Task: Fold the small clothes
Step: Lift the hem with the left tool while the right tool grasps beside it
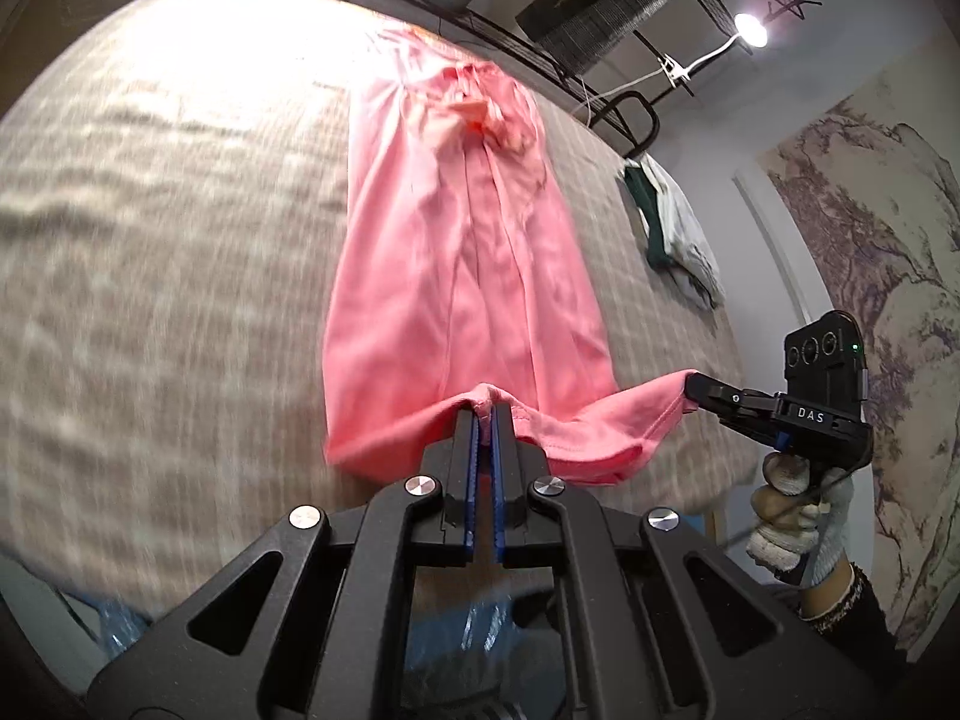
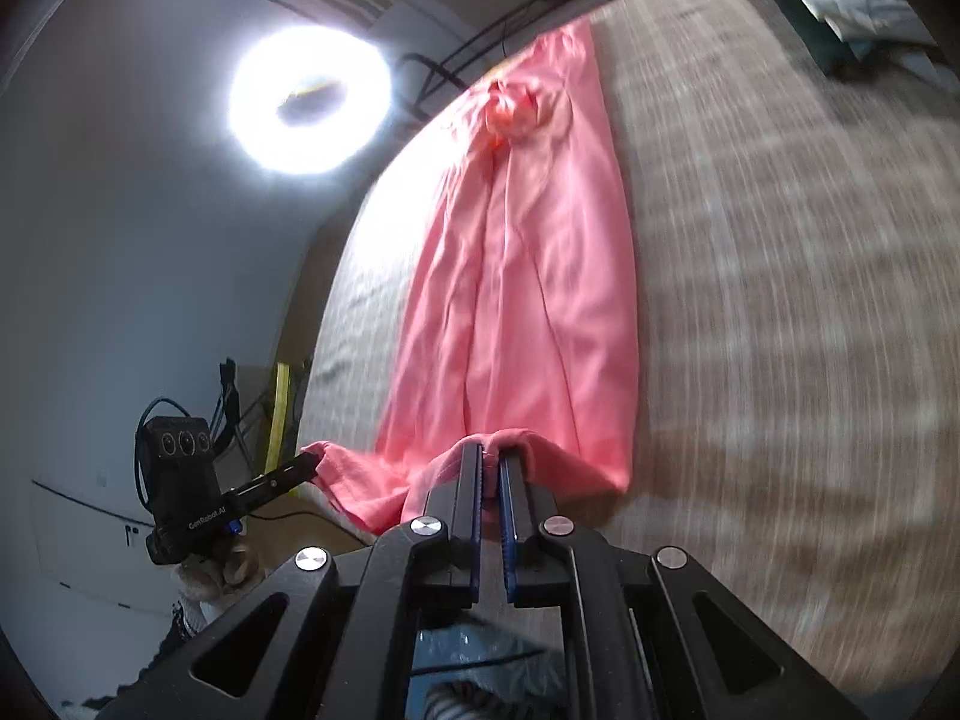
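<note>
**Pink garment pinched at near hem, both grippers**

One pink garment (image 1: 462, 276) lies lengthwise on the checked table (image 1: 168, 276), near hem lifted off the table's front edge; left gripper (image 1: 485, 420) pinches the hem, right gripper (image 2: 491, 450) pinches a corner beside it; bare cloth either side of the garment; one green-and-white clothes pile (image 1: 672, 228) near the table's far right edge, well apart

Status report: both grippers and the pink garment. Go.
Left gripper shut on pink garment near hem. Right gripper shut on same hem. Garment stretched along checked bedcover. Green-white clothes pile well aside.
</note>
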Action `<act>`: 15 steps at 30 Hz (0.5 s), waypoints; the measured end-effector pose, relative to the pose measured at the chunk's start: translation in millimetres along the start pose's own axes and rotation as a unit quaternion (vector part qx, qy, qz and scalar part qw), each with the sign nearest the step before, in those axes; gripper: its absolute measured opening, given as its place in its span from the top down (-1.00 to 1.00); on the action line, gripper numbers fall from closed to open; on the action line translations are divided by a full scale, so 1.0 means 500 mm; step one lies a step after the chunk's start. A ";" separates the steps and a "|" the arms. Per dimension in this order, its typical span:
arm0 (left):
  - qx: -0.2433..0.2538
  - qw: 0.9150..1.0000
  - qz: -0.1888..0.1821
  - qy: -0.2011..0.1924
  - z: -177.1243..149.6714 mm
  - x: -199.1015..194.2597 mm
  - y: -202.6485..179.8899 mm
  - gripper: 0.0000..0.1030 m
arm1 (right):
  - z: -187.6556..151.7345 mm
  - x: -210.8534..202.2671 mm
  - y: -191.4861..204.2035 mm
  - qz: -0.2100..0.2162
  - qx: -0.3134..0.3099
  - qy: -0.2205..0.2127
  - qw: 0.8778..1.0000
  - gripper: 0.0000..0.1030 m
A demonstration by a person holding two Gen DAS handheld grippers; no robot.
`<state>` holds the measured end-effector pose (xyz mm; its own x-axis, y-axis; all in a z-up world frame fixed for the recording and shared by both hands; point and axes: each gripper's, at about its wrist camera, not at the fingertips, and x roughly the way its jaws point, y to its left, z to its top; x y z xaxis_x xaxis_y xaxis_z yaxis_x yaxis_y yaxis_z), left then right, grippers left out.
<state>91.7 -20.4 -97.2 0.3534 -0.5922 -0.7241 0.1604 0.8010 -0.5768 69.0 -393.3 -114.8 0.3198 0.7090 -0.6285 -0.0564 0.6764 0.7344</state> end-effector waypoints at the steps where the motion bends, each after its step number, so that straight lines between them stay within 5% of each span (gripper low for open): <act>1: 0.000 1.000 0.003 -0.002 0.016 0.005 0.002 0.98 | 0.016 0.002 0.001 -0.003 -0.002 -0.003 1.000 0.95; 15: -0.005 0.999 0.037 -0.010 0.183 0.094 0.035 0.98 | 0.194 0.081 -0.005 -0.026 0.010 -0.031 0.999 0.95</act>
<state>195.3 -26.5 -106.9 0.3826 -0.5301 -0.7567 0.1243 0.8411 -0.5264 173.8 -385.6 -117.2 0.3798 0.6588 -0.6494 -0.0188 0.7074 0.7066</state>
